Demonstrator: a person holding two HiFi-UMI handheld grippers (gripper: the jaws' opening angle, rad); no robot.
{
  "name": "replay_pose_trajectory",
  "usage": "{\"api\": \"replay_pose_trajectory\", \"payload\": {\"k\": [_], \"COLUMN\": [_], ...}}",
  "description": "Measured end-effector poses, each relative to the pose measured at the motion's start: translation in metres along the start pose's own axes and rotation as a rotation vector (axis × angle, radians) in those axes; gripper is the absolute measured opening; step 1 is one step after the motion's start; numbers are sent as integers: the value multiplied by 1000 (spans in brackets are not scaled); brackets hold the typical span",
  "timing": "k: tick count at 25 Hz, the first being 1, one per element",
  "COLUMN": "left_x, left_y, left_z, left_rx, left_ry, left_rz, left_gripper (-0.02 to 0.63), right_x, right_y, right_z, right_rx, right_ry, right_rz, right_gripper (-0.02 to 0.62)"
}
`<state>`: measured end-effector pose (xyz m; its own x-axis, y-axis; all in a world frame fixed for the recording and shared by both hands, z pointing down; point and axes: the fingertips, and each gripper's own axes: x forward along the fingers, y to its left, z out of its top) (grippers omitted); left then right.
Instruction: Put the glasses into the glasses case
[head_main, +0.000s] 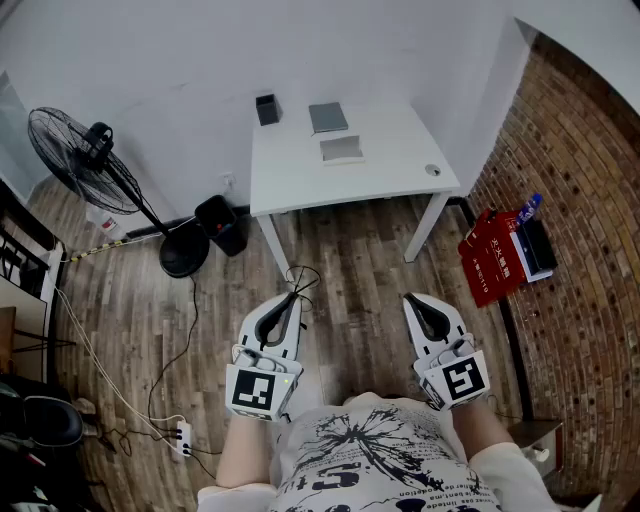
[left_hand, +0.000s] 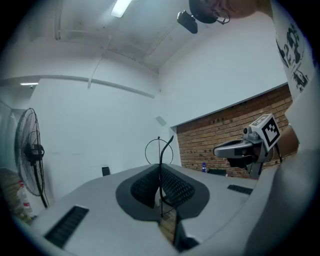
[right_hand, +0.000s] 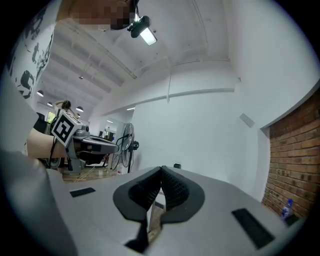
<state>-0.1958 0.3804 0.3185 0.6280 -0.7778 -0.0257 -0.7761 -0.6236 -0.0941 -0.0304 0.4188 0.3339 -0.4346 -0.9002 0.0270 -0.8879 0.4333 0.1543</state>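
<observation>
Wooden floor (head_main: 350, 255) lies under both grippers, before the white table (head_main: 385, 175). Left gripper (head_main: 290, 300) clamps the glasses (left_hand: 160, 149); right gripper's (head_main: 413, 299) jaws meet empty.

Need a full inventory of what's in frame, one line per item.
table: 1, white, by the far wall
small box: 1, black, table's back left
flat box: 1, grey, table's back
pale box: 1, whitish, just before the grey one
fan: 1, black, floor at left
bin: 1, black, beside table's left leg
bag: 1, red, against brick wall
glasses: 1, dark wire, between left jaws
left hand-held gripper: 1, grey, shut on glasses
right hand-held gripper: 1, grey, shut, empty
</observation>
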Motion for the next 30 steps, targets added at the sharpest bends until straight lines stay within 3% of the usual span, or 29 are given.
{"api": "replay_pose_trajectory", "payload": {"k": [11, 18, 25, 30], "left_x": [2, 7, 42, 97], "left_y": [14, 16, 24, 44], "left_z": [-9, -22, -37, -42], "left_rx": [20, -12, -15, -7], "left_ry": [37, 55, 64, 71], "left_rz": [-15, -13, 13, 64], "left_gripper": [20, 20, 20, 20], "right_x": [18, 26, 54, 103], "right_y": [6, 7, -26, -71], "right_z": [-2, -17, -43, -53], "right_rx": [10, 29, 70, 54], "right_ry": [15, 54, 76, 69], "right_rz": [3, 19, 23, 65], "right_gripper": [12, 15, 15, 15]}}
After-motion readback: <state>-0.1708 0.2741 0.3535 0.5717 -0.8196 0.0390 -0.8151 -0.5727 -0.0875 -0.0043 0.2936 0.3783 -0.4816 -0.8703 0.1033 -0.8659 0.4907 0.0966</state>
